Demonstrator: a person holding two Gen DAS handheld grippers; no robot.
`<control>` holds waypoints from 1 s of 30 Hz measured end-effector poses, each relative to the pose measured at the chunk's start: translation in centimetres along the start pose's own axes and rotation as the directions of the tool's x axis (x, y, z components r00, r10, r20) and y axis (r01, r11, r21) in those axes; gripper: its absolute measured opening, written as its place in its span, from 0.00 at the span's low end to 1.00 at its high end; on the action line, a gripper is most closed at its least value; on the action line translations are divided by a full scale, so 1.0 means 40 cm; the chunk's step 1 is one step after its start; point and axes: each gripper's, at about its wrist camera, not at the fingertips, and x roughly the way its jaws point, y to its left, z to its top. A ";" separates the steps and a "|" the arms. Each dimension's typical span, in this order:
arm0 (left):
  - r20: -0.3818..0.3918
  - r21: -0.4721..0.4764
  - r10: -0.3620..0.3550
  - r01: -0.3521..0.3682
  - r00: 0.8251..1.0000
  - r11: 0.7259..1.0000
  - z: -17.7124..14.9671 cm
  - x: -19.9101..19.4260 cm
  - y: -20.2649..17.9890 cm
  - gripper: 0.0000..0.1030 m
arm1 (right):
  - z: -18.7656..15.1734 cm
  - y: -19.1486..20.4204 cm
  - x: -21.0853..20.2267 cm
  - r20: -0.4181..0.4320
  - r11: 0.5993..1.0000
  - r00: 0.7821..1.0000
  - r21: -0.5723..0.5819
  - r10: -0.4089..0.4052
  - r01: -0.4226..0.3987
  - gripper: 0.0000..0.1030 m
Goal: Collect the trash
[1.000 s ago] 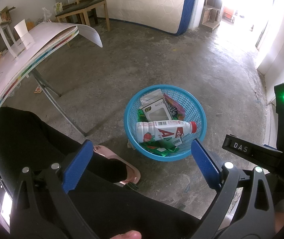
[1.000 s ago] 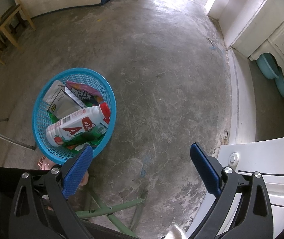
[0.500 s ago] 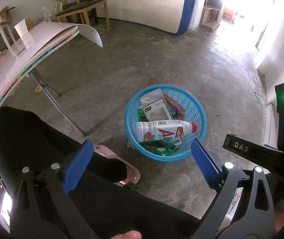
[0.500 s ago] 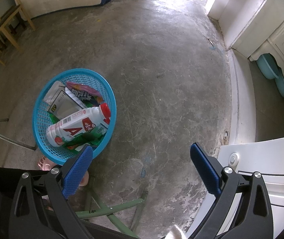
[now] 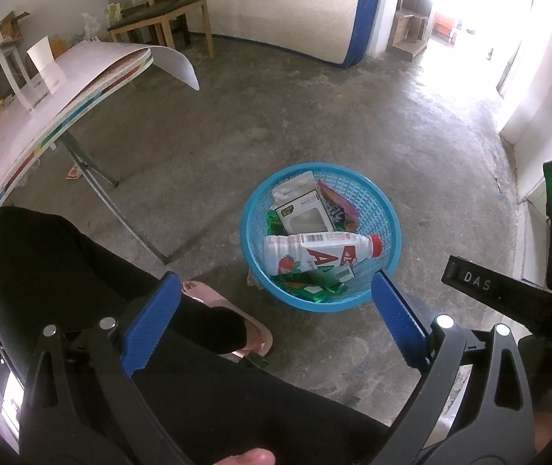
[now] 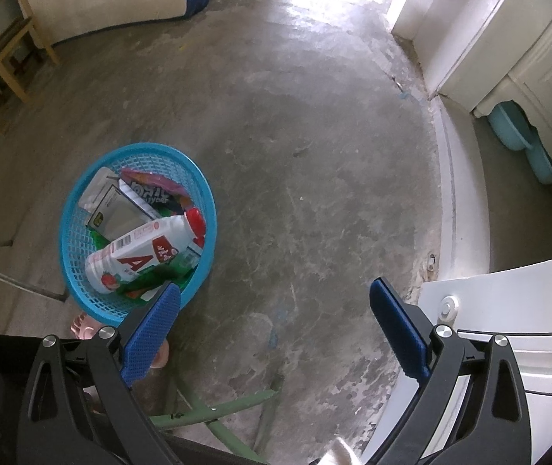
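Round blue mesh plastic basket [image 5: 386, 228] of trash on the bare concrete floor [image 6: 314, 155].
Left gripper [image 5: 276, 321] and right gripper [image 6: 274, 321] gape wide, empty; a black-trousered leg [image 5: 82, 271] lies beside the basket.

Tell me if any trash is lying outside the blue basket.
One scrap lies on the concrete floor beside the table leg, away from the blue basket. A white scrap also pokes out at the basket's base.
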 end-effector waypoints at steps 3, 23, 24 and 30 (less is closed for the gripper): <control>0.002 0.002 0.003 -0.003 1.000 1.000 -0.002 -0.001 -0.002 0.92 | 0.003 -0.001 -0.002 0.001 1.000 1.000 -0.001 -0.015 0.015 0.93; -0.009 -0.009 -0.007 0.007 1.000 1.000 0.005 0.020 0.011 0.92 | 0.009 0.021 -0.004 0.002 0.998 0.998 -0.025 -0.062 0.062 0.93; -0.007 -0.010 -0.008 0.008 1.000 1.000 0.006 0.019 0.011 0.92 | 0.009 0.021 -0.005 0.006 0.998 0.998 -0.025 -0.061 0.061 0.93; -0.009 0.000 -0.003 0.003 1.000 1.000 0.009 0.026 0.005 0.92 | 0.008 0.023 -0.003 0.015 0.998 0.998 -0.025 -0.061 0.061 0.93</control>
